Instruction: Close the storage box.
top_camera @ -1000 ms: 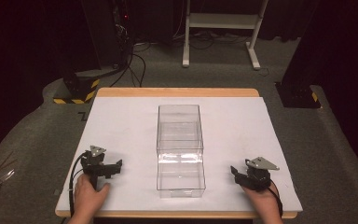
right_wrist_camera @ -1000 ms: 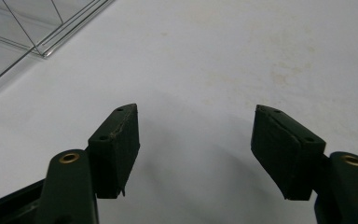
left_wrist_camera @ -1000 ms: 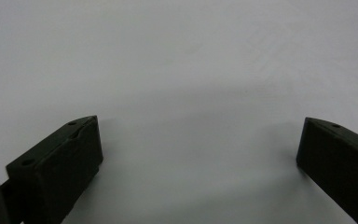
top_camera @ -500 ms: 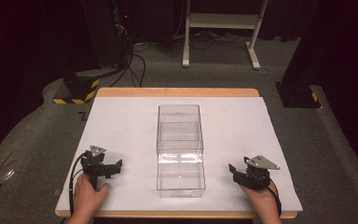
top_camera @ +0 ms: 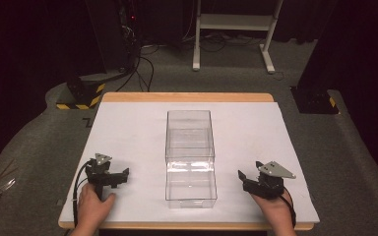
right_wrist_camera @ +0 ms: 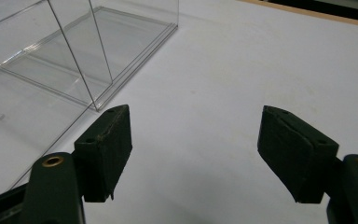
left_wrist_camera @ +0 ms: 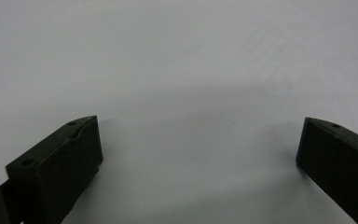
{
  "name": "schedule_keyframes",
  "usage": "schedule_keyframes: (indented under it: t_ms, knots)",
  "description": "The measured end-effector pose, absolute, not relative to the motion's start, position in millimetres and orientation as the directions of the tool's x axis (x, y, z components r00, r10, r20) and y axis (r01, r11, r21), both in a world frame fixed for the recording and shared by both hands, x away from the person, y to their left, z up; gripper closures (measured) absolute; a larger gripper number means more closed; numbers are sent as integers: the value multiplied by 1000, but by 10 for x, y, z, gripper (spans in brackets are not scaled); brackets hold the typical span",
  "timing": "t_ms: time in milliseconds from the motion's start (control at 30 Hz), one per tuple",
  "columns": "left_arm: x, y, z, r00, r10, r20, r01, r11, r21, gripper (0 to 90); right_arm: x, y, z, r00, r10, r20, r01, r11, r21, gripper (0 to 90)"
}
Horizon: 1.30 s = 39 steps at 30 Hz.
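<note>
High view showing work barely starting: right gripper (top_camera: 246,178) opening empty beside the untouched clear box (top_camera: 190,156), left gripper (top_camera: 119,175) resting spread on the worktop (top_camera: 128,128).

Clear box (top_camera: 190,162): transparent hard plastic, glossy, smooth; thin walls catch bright glints, edges show as pale lines.

Table (top_camera: 128,128): matt white sheet on top, smooth, paper-like, no sheen; light wood edge beyond the box, plain finish.

Right claw (right_wrist_camera: 195,154), beside the box: matt black jaws, faces slightly rough, brass-coloured rivets at their bases.

Left claw (left_wrist_camera: 198,147): matt black, dull plastic look.

Floor around the table: grey carpet, coarse.
</note>
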<state>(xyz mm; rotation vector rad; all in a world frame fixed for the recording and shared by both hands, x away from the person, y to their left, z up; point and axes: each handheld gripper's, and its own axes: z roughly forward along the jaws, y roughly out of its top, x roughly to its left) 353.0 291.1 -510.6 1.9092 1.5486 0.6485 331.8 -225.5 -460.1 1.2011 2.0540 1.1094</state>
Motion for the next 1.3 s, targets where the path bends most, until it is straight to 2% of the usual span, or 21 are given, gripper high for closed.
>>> schedule_keyframes:
  t_ms: [400,467,767,1300]
  knots:
    - [3530,2911,-5106,204,979,6,691,-148,707,5,3220,-2144,-4468,-506,862,-41,415,285,864,244]
    - [3529,2911,-5106,204,979,6,691,-149,707,4,3200,-2118,-4453,-515,857,-31,410,278,869,208]
    - [3529,2911,-5106,204,979,6,691,-148,707,4,3136,-2078,-4412,-542,840,-29,391,282,876,184]
    - [3529,2911,-5107,203,979,7,690,-148,708,5,2966,-1975,-4329,-600,800,4,364,269,892,171]
